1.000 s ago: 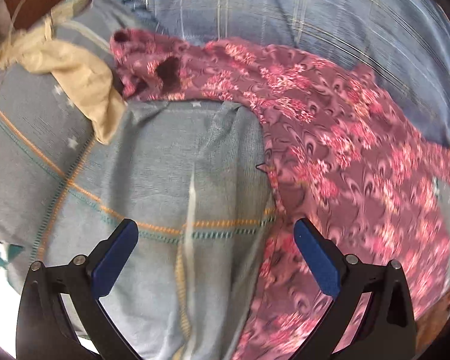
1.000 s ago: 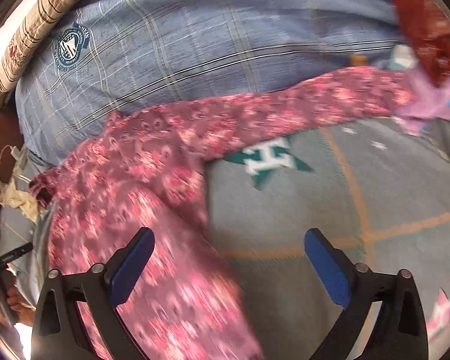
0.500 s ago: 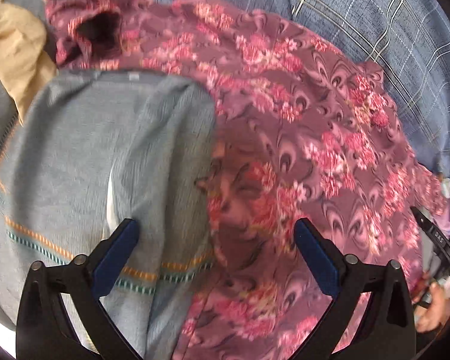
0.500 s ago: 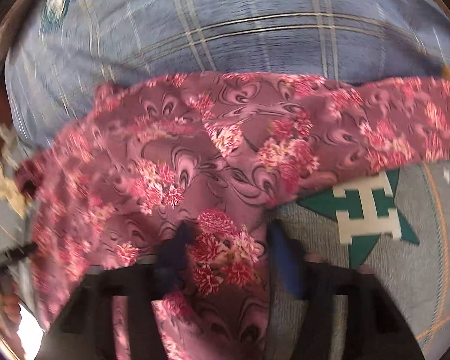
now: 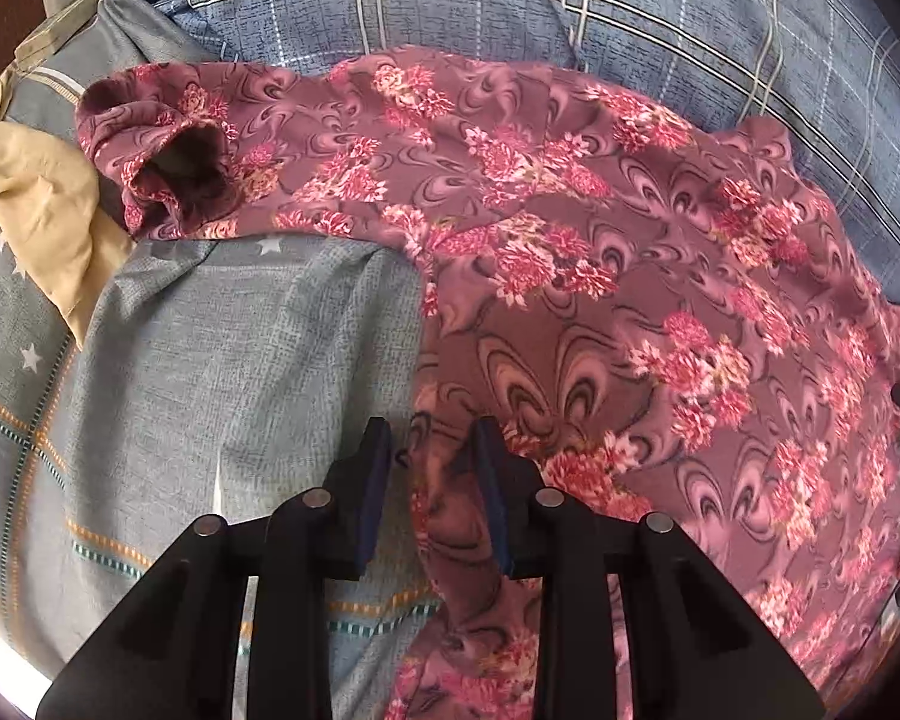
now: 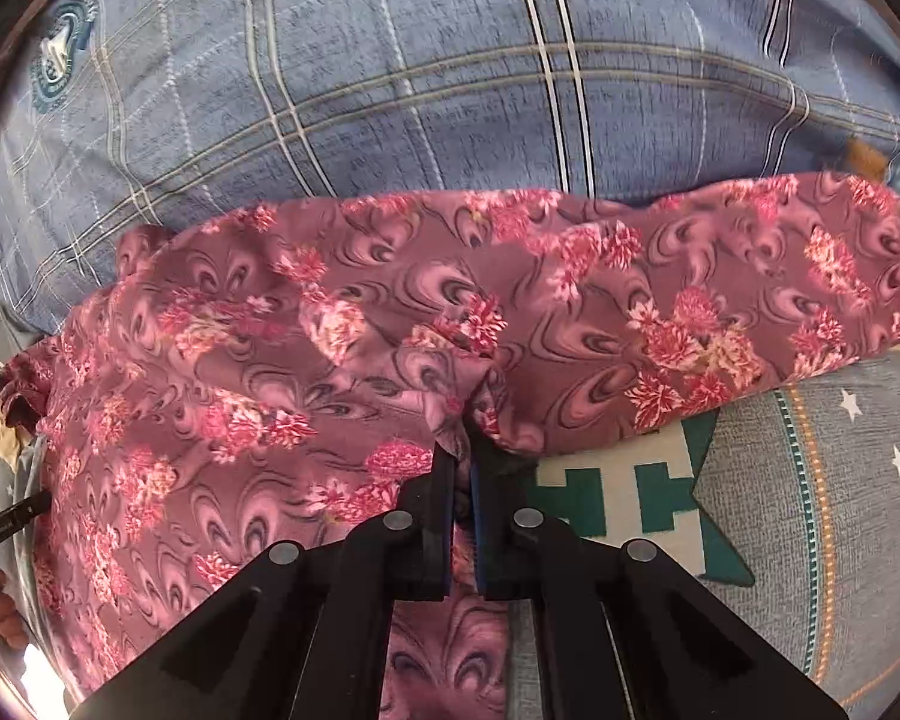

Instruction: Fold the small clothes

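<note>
- Two grippers on one floral garment (image 5: 600,276), spread over the grey star-print bedsheet (image 5: 240,360), far edge against a blue plaid pillow (image 5: 510,6).
- L gripper (image 5: 432,450): fingers part-closed, narrow gap, garment's side edge bunched between; can't tell if pinched firm.
- R gripper (image 6: 462,456): fingers nearly together, clamping a fabric fold at the underarm.
- Cuffed sleeve (image 5: 168,174) lies far-left of L fingers, long axis across view; L nearer it, prob folds that side.
- Yellow cloth (image 5: 48,210) just beside the cuff.

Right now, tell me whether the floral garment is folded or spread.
Spread: the floral garment lies open across the bedding, sleeve extended, no fold made yet.
</note>
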